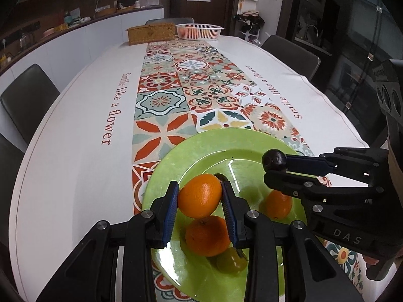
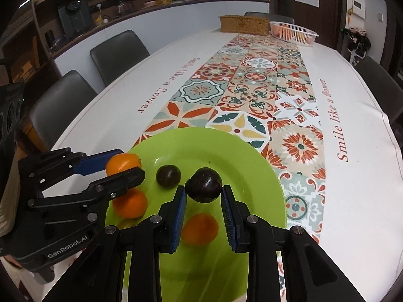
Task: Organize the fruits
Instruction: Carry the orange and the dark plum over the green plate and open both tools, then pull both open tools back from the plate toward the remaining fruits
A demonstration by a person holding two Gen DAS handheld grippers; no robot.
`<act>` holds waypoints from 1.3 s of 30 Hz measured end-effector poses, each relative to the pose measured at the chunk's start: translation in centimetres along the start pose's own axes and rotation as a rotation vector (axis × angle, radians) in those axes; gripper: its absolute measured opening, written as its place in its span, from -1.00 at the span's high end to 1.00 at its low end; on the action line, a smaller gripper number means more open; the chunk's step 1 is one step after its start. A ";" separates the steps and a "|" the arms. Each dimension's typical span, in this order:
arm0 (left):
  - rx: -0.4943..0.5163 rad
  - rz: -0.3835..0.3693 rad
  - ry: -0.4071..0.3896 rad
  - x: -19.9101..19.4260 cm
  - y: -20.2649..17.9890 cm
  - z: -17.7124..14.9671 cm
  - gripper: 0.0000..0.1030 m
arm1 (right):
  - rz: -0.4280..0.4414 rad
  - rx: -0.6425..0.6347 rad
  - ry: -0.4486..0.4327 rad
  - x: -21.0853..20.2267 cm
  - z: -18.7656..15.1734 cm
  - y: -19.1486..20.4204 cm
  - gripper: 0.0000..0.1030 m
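A green plate (image 1: 201, 148) (image 2: 239, 156) lies on the near end of the table. My left gripper (image 1: 200, 196) is shut on an orange (image 1: 200, 195) (image 2: 122, 163) and holds it above the plate. My right gripper (image 2: 203, 188) (image 1: 270, 168) is shut on a dark plum (image 2: 204, 185) (image 1: 273, 159), also above the plate. On the plate lie two more oranges (image 1: 207, 235) (image 1: 278, 205), a second dark plum (image 2: 168, 176) and a greenish fruit (image 1: 230, 261).
A patterned runner (image 1: 181, 83) runs down the white tablecloth. At the far end stand a woven box (image 1: 151, 32) and a white slotted basket (image 1: 199, 31) holding fruit. Dark chairs (image 2: 118, 55) line both sides.
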State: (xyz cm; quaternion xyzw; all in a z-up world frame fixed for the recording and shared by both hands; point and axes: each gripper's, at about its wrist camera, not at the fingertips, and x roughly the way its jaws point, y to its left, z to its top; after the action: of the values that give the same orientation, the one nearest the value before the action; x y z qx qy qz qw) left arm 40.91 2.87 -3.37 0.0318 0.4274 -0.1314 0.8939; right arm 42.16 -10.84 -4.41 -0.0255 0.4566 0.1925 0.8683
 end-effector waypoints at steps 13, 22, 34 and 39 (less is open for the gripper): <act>-0.003 0.010 -0.024 -0.8 0.1 -0.3 0.17 | -0.010 0.023 -0.014 -0.6 -0.8 -0.7 0.22; 0.017 0.048 -0.070 -5.0 -1.6 -1.6 0.13 | -0.047 0.019 -0.072 -4.4 -2.6 -0.2 0.22; 0.033 0.087 -0.185 -13.4 -3.5 -4.0 -0.23 | -0.065 -0.008 -0.188 -11.8 -5.5 2.8 0.22; 0.028 0.105 -0.217 -16.1 -4.0 -5.5 -0.49 | -0.081 0.006 -0.237 -14.6 -7.3 4.0 0.05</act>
State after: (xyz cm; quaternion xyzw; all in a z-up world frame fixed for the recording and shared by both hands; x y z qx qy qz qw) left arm 26.05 3.34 5.81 0.0523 0.3241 -0.0932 0.9400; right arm 27.63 -13.32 3.56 -0.0183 0.3501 0.1577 0.9231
